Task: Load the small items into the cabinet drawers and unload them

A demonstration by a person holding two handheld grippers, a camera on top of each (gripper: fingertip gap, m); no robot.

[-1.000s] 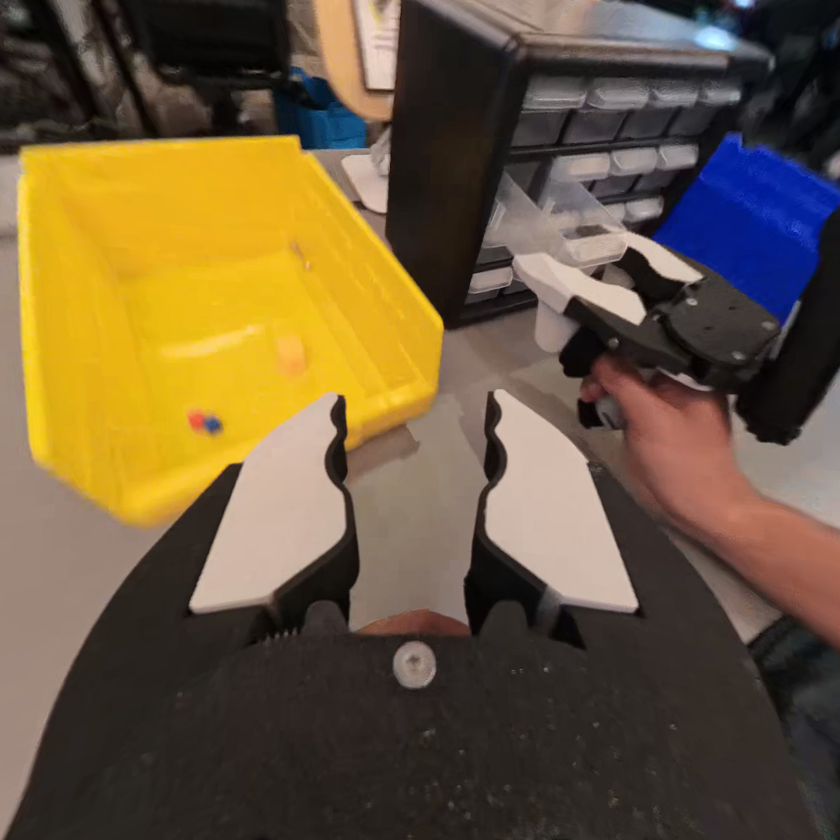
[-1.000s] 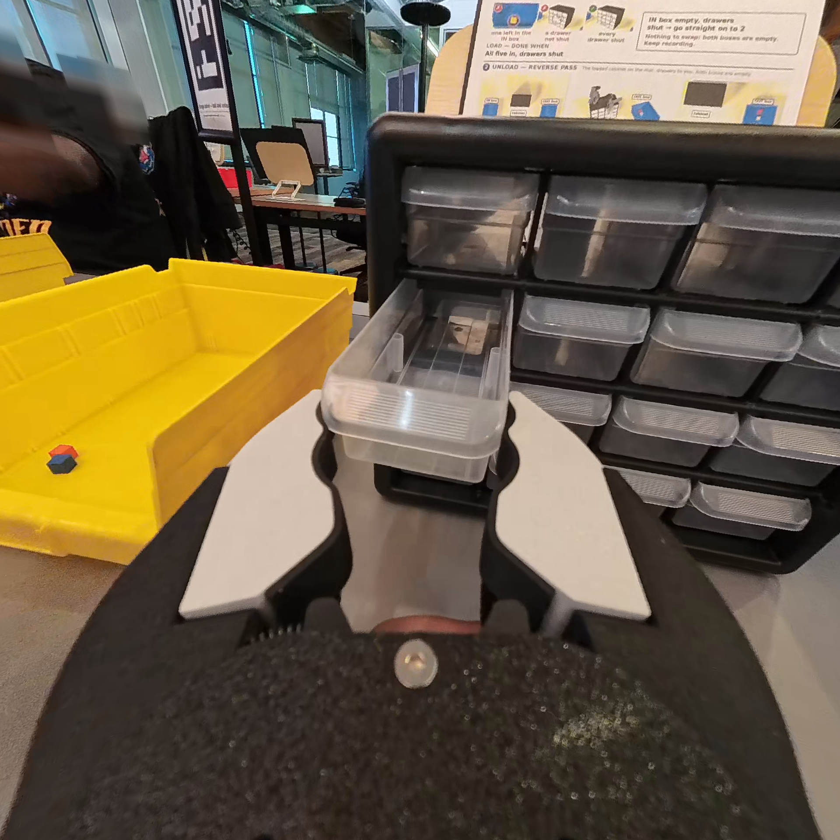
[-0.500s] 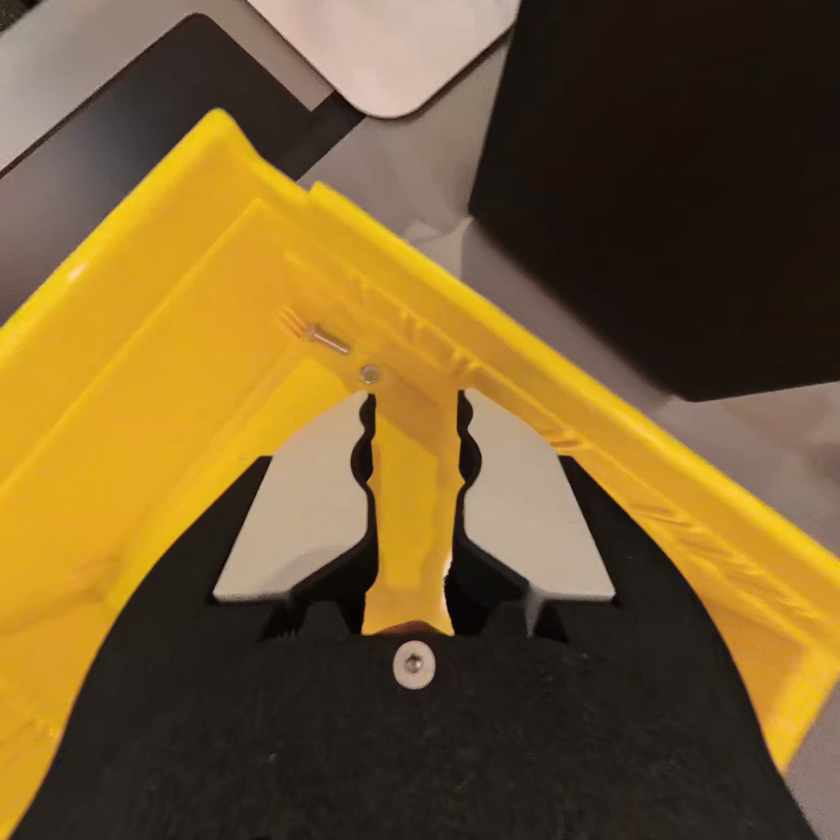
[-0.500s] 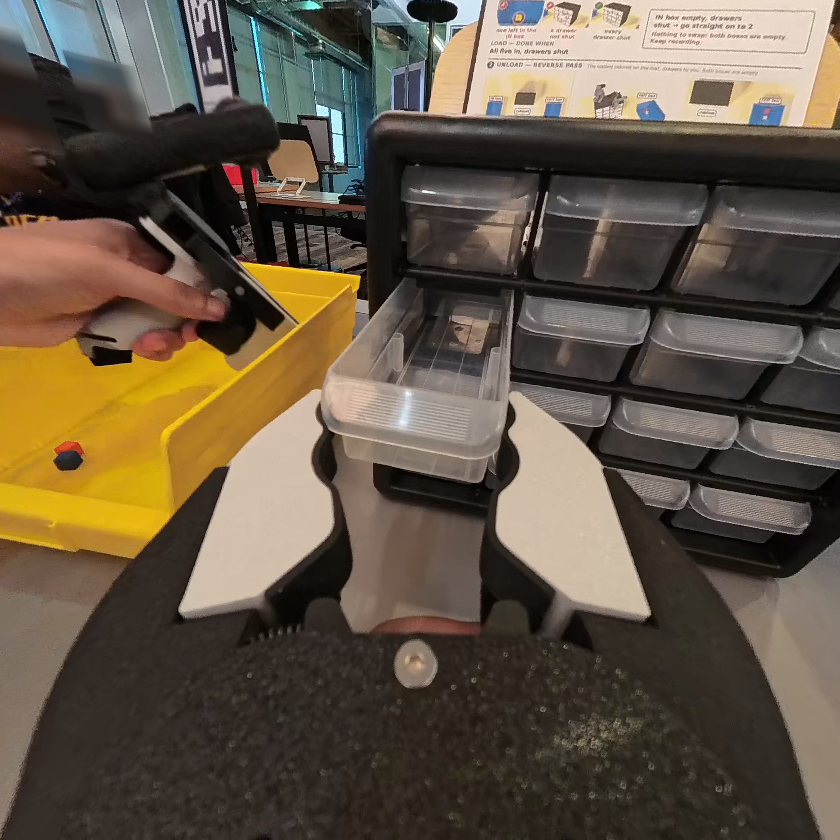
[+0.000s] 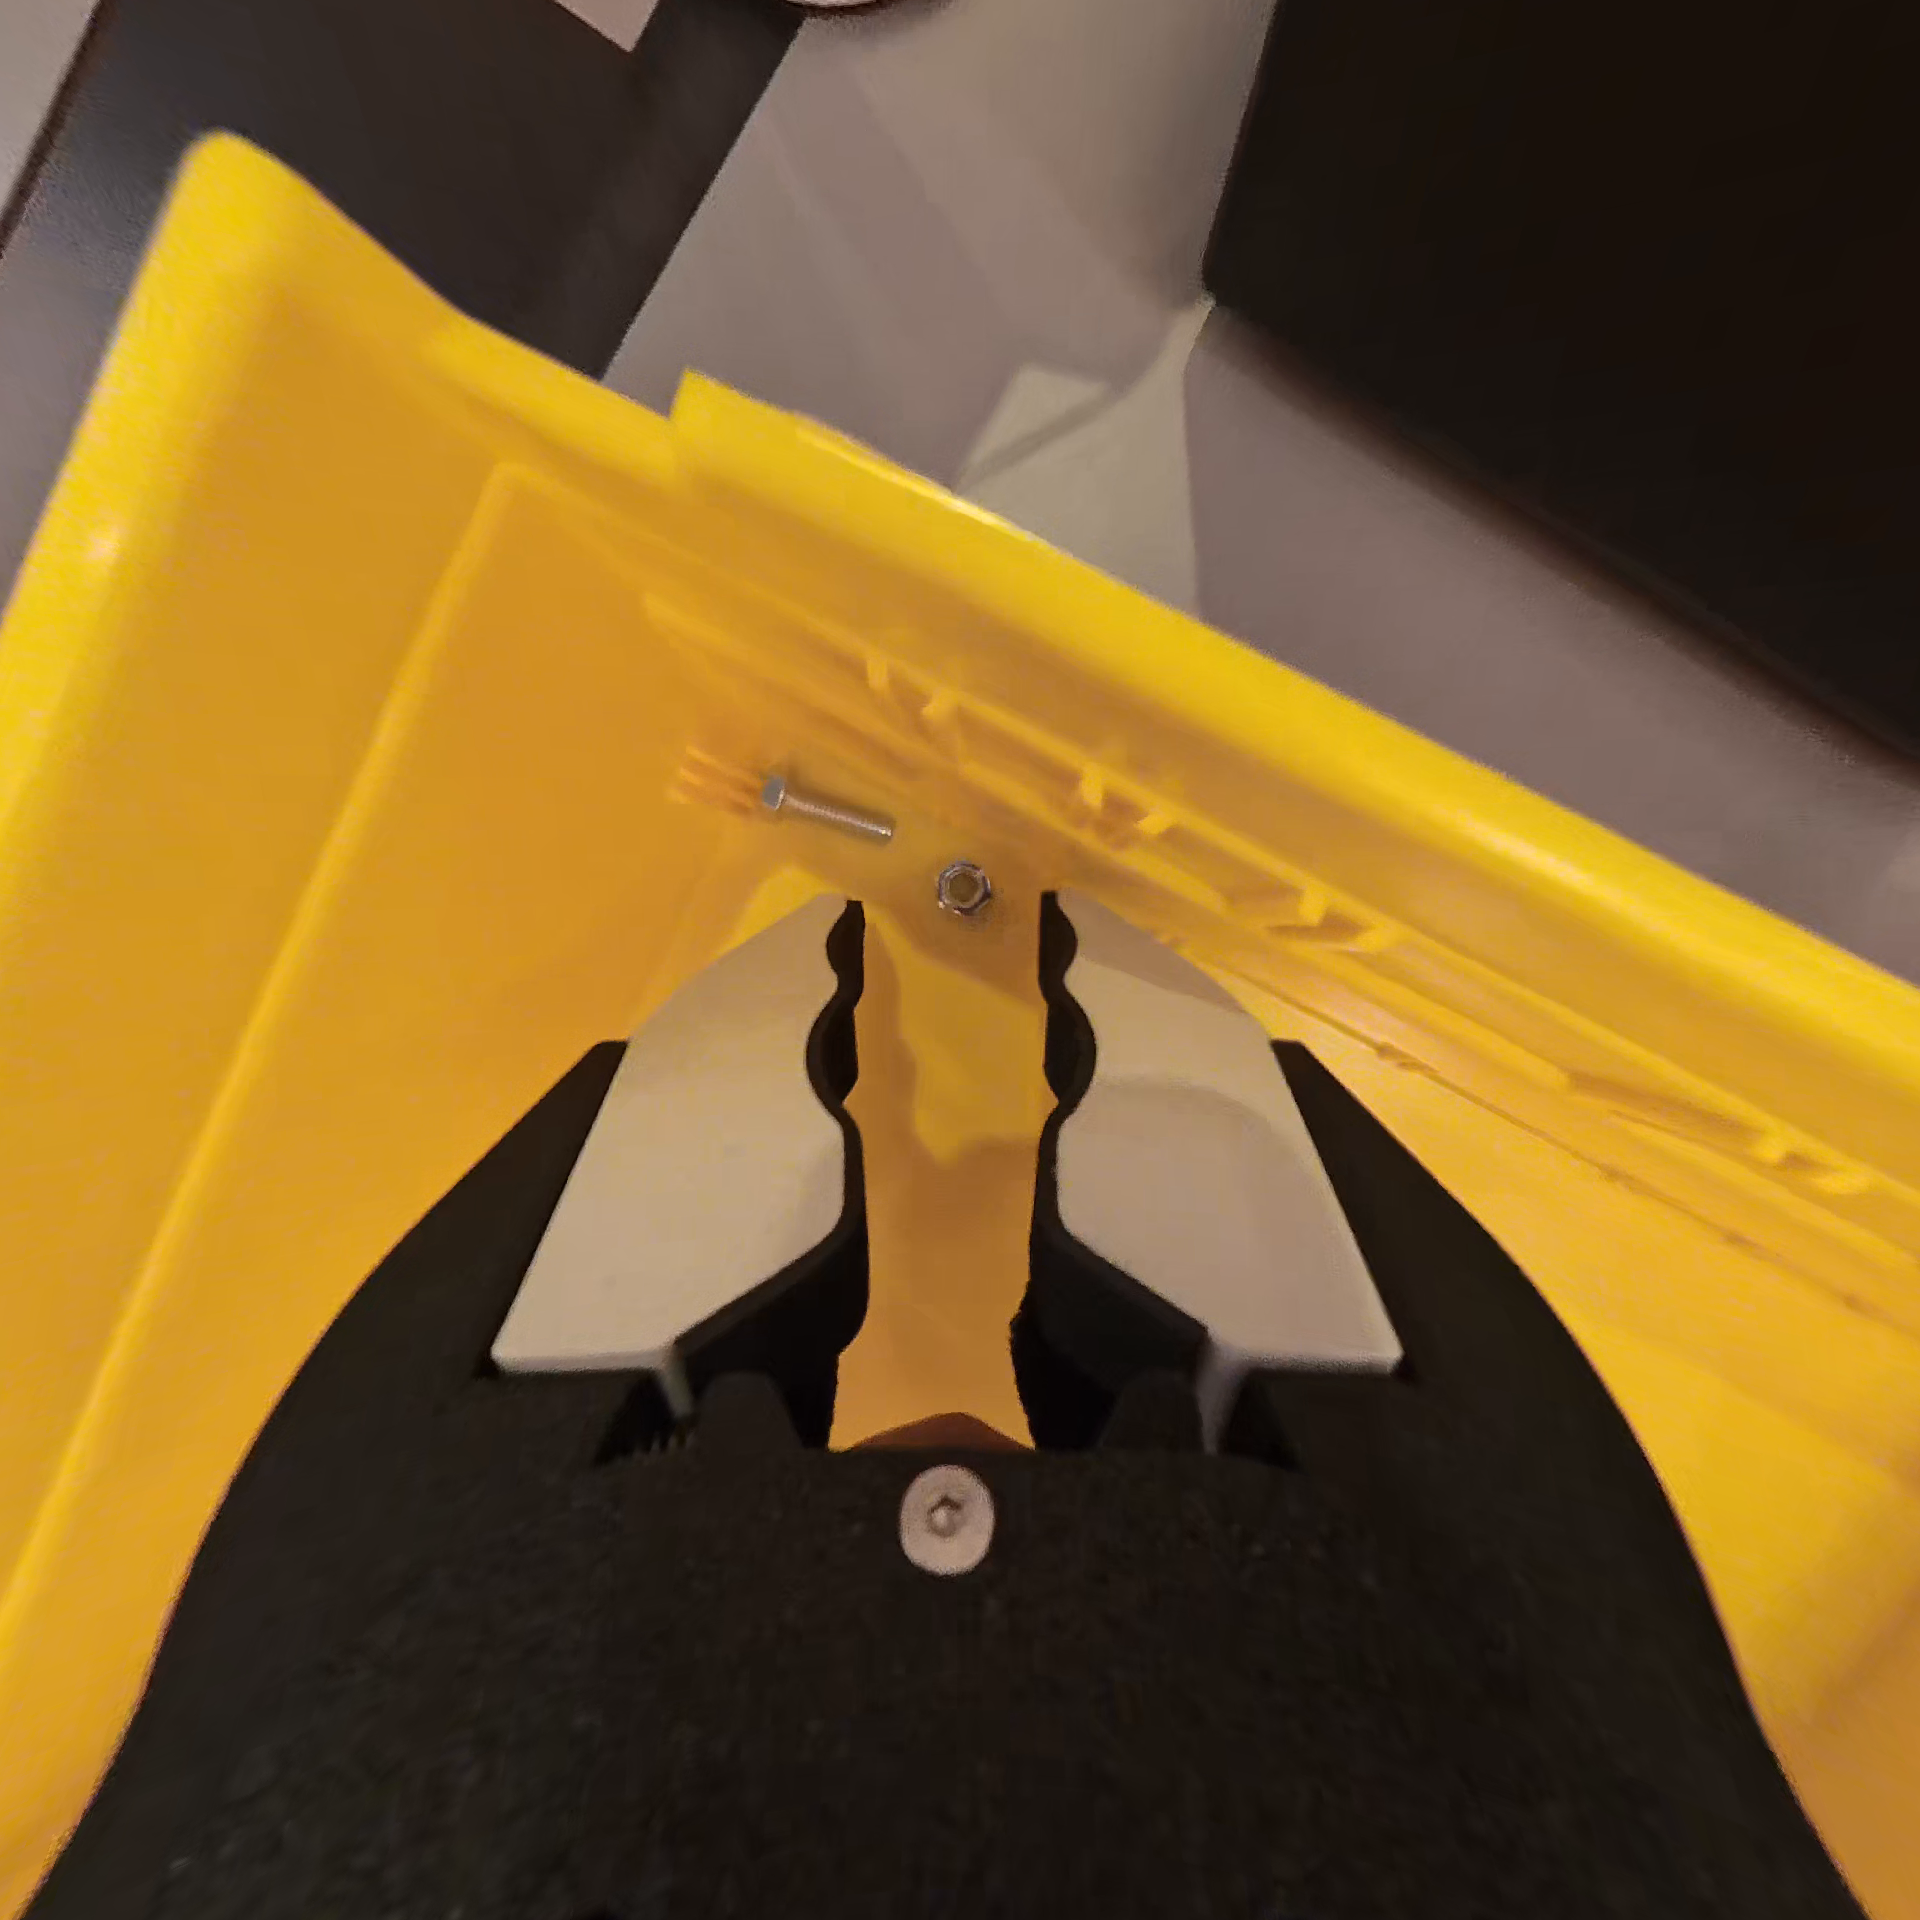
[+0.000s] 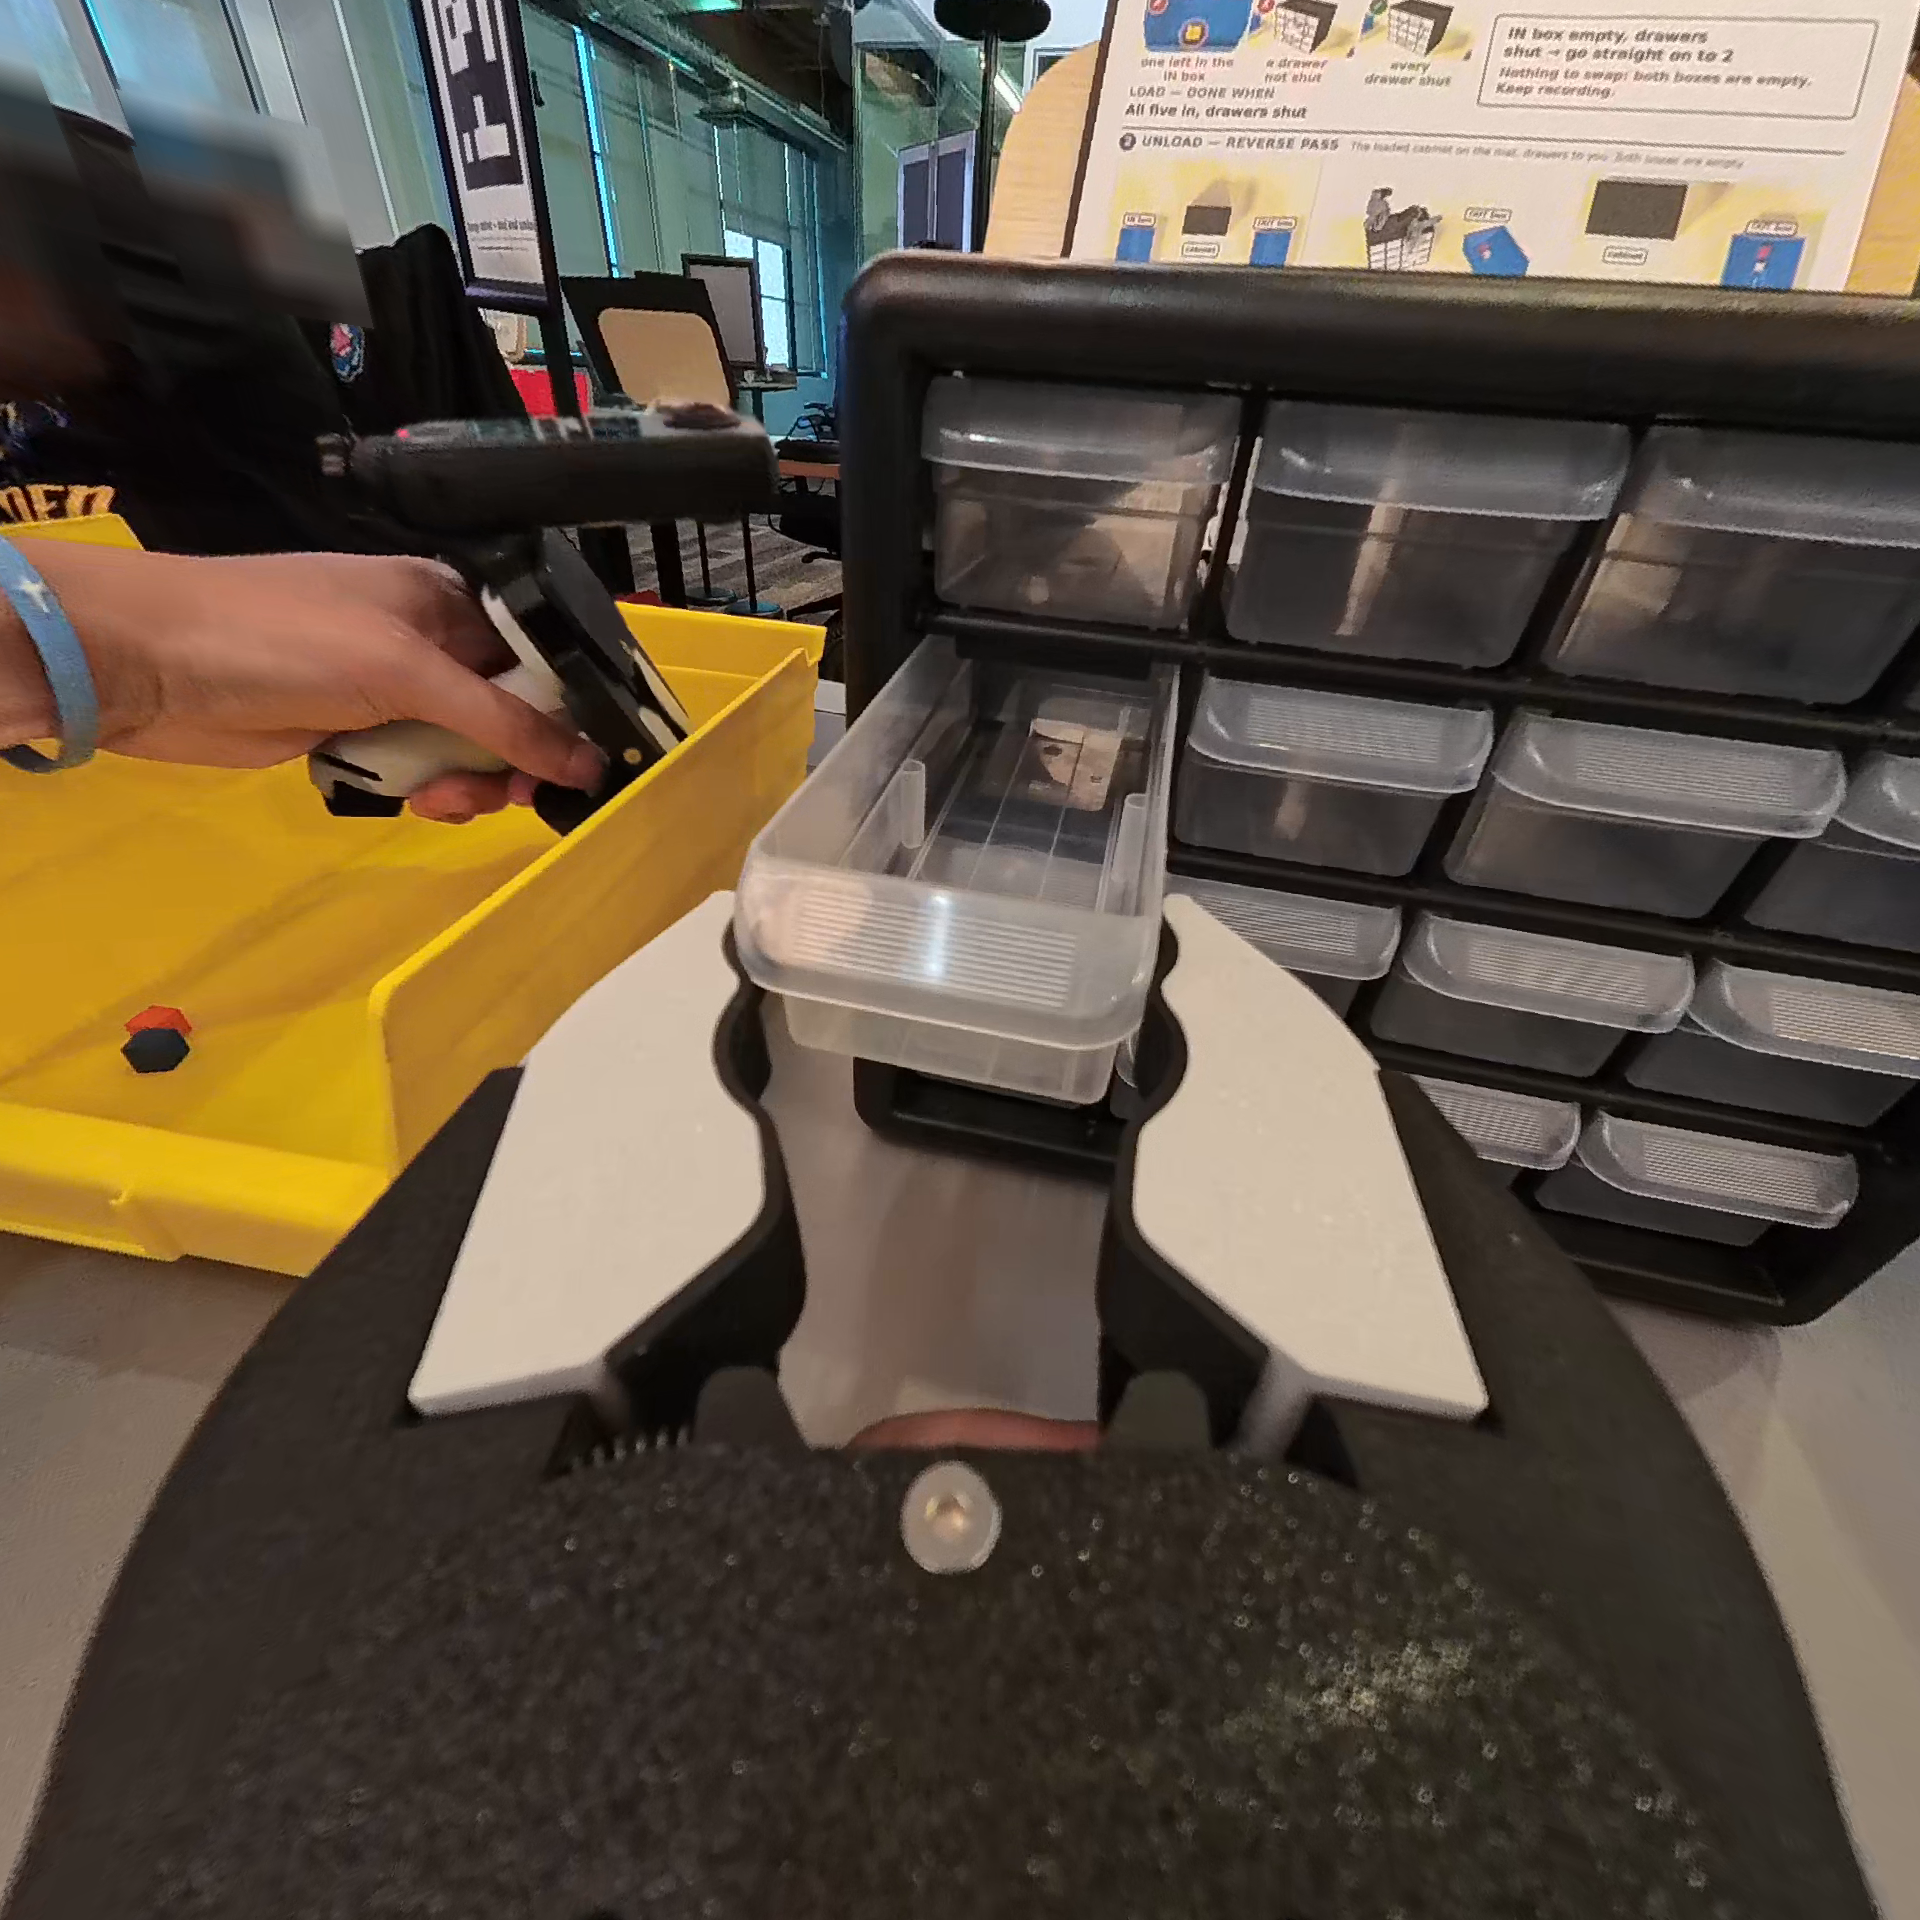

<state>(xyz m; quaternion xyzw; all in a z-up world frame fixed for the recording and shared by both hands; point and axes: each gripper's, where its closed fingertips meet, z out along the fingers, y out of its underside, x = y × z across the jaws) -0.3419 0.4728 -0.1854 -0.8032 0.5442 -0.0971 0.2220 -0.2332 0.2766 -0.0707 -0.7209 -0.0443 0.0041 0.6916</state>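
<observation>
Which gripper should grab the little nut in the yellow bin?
Left. The left gripper is open inside the bin, its tips just short of the nut. The right gripper sits around the pulled-out drawer, outside the bin.

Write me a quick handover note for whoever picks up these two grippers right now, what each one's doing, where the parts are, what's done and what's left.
Left gripper: open, empty, down inside the yellow bin, tips just short of the nut; the bolt lies beside it in the corner.
Right gripper: fingers either side of the pulled-out clear drawer of the cabinet; grip cannot be confirmed.
Red and dark blue pieces sit near the bin's front.
Done: one drawer open.
Left: pick the nut, drop it in, load the rest, shut drawers, then unload.
</observation>
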